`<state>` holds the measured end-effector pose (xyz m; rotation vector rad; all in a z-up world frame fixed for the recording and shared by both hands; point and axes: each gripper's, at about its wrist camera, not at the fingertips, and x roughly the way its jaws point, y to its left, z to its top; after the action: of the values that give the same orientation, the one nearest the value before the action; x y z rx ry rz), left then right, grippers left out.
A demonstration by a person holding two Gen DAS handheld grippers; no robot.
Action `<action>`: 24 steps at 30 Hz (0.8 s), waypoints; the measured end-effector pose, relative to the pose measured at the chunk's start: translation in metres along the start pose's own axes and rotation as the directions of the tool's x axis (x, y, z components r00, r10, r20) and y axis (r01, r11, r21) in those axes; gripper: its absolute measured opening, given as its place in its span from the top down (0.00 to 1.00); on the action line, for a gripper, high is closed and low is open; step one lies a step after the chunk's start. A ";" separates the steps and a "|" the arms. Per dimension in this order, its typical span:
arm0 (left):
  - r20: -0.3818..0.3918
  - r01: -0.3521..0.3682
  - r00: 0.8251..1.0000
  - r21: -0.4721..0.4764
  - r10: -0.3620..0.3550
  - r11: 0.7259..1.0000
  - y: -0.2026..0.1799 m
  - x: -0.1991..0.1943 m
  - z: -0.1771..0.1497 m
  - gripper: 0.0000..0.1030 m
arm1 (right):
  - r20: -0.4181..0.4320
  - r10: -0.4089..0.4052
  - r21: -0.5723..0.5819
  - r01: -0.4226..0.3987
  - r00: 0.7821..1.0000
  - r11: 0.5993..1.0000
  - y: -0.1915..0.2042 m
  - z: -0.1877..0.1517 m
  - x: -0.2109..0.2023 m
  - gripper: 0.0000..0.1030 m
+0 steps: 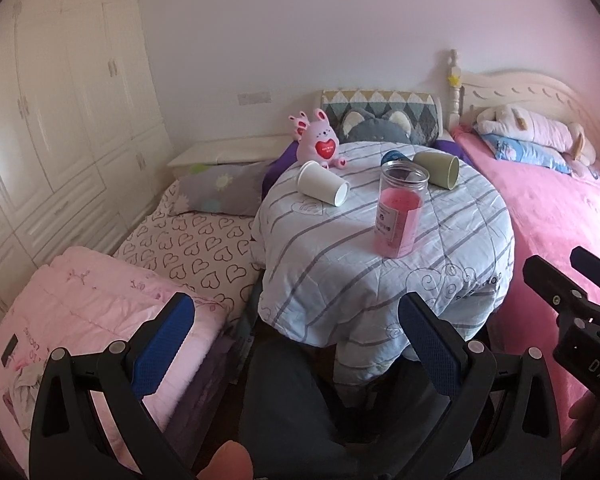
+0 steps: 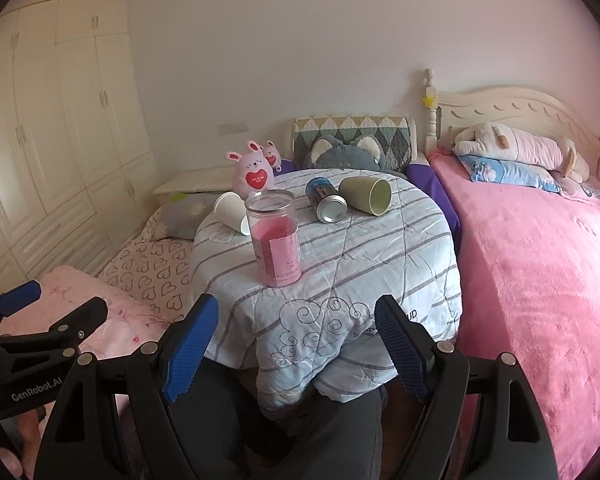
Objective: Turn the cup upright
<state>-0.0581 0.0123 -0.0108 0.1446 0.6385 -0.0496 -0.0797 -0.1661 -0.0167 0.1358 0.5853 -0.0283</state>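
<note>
Bedroom with a quilt-draped table (image 2: 380,264) carrying a white cup (image 1: 323,187) and a green cup (image 2: 366,195), both on their sides, a tipped can (image 2: 326,199) and an upright jar (image 2: 275,238) with an unreadable label. "GenRobot.AI" reads on the left gripper (image 1: 296,344). It and the right gripper (image 2: 296,348) hang spread wide, empty, short of the table.

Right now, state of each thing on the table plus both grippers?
white paper cup: on its side, mouth toward the jar
green cup: on its side, mouth toward the camera
can: on its side, beside the green cup
clear jar: upright, no lid, partly filled with pink
pink bunny toy: upright
left gripper: open, empty, short of the table
right gripper: open, empty
</note>
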 end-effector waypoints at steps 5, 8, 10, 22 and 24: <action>0.007 -0.002 1.000 0.005 0.002 1.000 0.000 -0.001 0.000 0.00 | 0.001 0.005 -0.003 -0.005 1.000 1.000 0.002 0.000 -0.001 0.21; 0.007 -0.007 1.000 0.004 0.007 1.000 0.000 -0.002 0.001 0.00 | 0.002 0.007 -0.008 -0.007 1.000 1.000 0.004 0.002 -0.003 0.21; 0.007 -0.008 1.000 0.003 0.008 1.000 0.000 -0.002 0.001 0.00 | 0.001 0.007 -0.008 -0.007 1.000 1.000 0.005 0.002 -0.002 0.21; 0.007 -0.016 1.000 0.008 0.016 1.000 0.003 0.001 0.003 0.00 | -0.003 0.009 -0.011 -0.009 1.000 1.000 0.006 0.002 -0.001 0.21; 0.007 -0.015 1.000 0.010 0.015 1.000 0.003 0.002 0.003 0.00 | -0.004 0.010 -0.011 -0.010 1.000 1.000 0.006 0.002 -0.001 0.21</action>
<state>-0.0546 0.0146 -0.0087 0.1585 0.6301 -0.0389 -0.0791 -0.1604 -0.0132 0.1280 0.5887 -0.0154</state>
